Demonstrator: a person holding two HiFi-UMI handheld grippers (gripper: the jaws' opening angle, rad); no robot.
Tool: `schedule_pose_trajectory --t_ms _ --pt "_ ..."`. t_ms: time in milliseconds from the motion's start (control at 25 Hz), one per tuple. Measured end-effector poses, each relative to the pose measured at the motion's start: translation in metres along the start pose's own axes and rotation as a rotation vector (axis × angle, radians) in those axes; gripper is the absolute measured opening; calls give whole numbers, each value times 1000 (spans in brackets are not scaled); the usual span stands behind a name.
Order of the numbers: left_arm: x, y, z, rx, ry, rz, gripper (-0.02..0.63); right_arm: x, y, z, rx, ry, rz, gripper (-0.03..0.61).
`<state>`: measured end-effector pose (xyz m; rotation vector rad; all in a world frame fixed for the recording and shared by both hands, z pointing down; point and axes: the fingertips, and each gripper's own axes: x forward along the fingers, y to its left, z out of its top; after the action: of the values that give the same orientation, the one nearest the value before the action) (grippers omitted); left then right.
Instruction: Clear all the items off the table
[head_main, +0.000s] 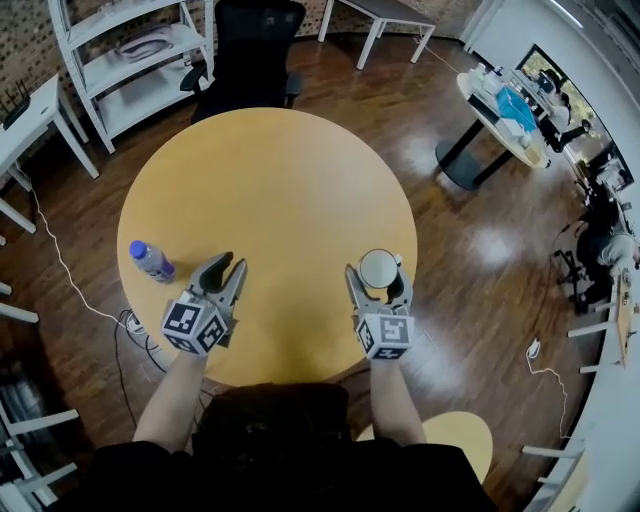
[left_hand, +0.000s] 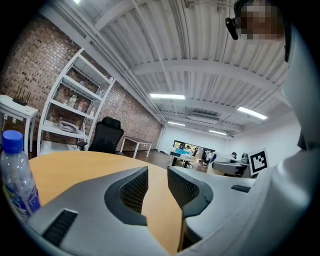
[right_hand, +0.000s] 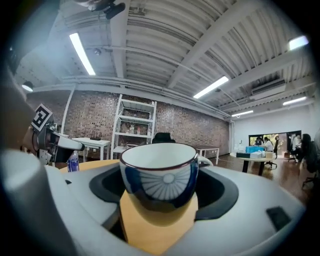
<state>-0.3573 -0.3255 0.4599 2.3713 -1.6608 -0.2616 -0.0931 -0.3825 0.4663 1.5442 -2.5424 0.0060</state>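
Note:
A white cup with a blue pattern (head_main: 379, 267) stands near the front right of the round yellow table (head_main: 270, 170). My right gripper (head_main: 379, 274) is shut on it, a pad against each side; in the right gripper view the cup (right_hand: 159, 175) fills the space between the jaws. A clear water bottle with a blue cap (head_main: 152, 260) lies on the table at the front left. Just right of it, my left gripper (head_main: 228, 266) holds nothing, and its jaws stand a narrow gap apart. The left gripper view shows the bottle (left_hand: 17, 180) at the left edge, beside the left gripper (left_hand: 157, 172).
A black office chair (head_main: 250, 50) stands behind the table, with white shelves (head_main: 130, 60) to its left. A white side table (head_main: 30, 120) is at far left and a second round table with items (head_main: 505, 110) at right. A cable runs along the wooden floor (head_main: 60, 260).

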Motion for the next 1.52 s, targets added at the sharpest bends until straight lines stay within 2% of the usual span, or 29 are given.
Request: schedule_pose_trajectory --t_ms 200,400,600,960,1240,1520 --pt "16 23 -22 -13 70 60 110 50 11 -47 29 104 82 405" --pt "26 37 -47 -36 136 116 111 76 24 -102 78 223 167 405" --pt "36 55 -68 -46 180 158 110 106 34 -134 102 280 225 405" --pt "20 75 -93 -98 208 256 112 145 73 -154 83 280 364 407" --pt "6 94 -94 -103 201 300 112 182 103 -145 59 214 386 407" --pt "0 93 -96 -113 191 307 112 201 117 -142 67 178 406 408"
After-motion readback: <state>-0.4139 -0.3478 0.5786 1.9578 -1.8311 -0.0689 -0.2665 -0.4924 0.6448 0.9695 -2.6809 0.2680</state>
